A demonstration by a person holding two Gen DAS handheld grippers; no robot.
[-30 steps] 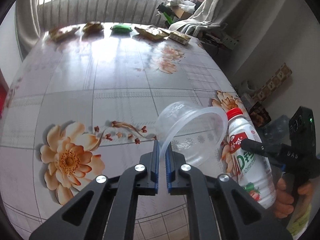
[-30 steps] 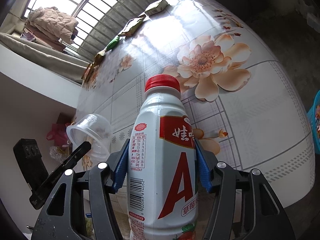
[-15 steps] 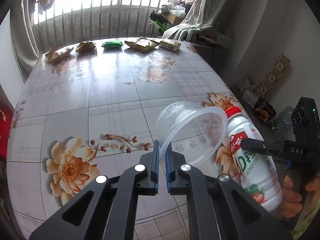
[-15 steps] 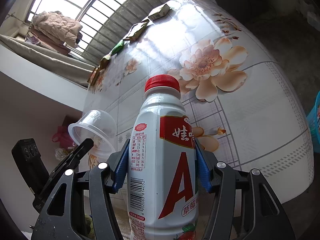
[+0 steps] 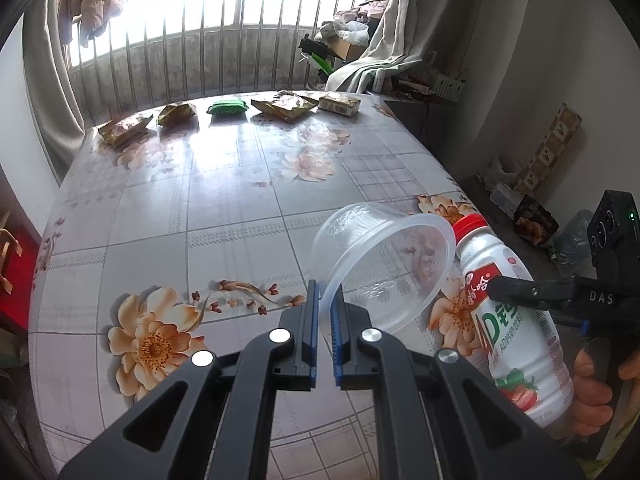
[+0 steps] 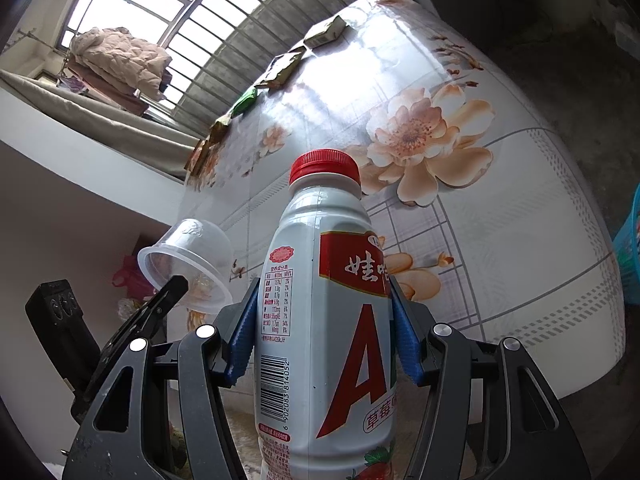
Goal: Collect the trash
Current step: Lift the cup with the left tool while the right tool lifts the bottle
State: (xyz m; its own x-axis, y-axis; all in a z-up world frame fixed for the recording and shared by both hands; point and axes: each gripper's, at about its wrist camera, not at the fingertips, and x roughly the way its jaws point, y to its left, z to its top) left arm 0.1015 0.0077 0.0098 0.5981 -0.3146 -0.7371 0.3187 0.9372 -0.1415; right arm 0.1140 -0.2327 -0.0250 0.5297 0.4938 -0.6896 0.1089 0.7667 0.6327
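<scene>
Both grippers holding trash above the table's near right corner

The left gripper (image 5: 325, 304) is pinching the clear plastic cup's (image 5: 384, 268) rim, mouth tilting rightward; the right gripper (image 6: 324, 328) is clamping the white red-capped bottle (image 6: 324, 320), long axis upright, cap pointing up.

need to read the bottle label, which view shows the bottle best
Right wrist view: the bottle fills the centre, red cap, label and barcode facing the camera. Left wrist view shows it only sidelong at the right edge.

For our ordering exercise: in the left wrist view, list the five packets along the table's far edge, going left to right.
Yellow-brown snack packet → crumpled brown packet → green packet → large yellow packet → small box-like packet.
</scene>
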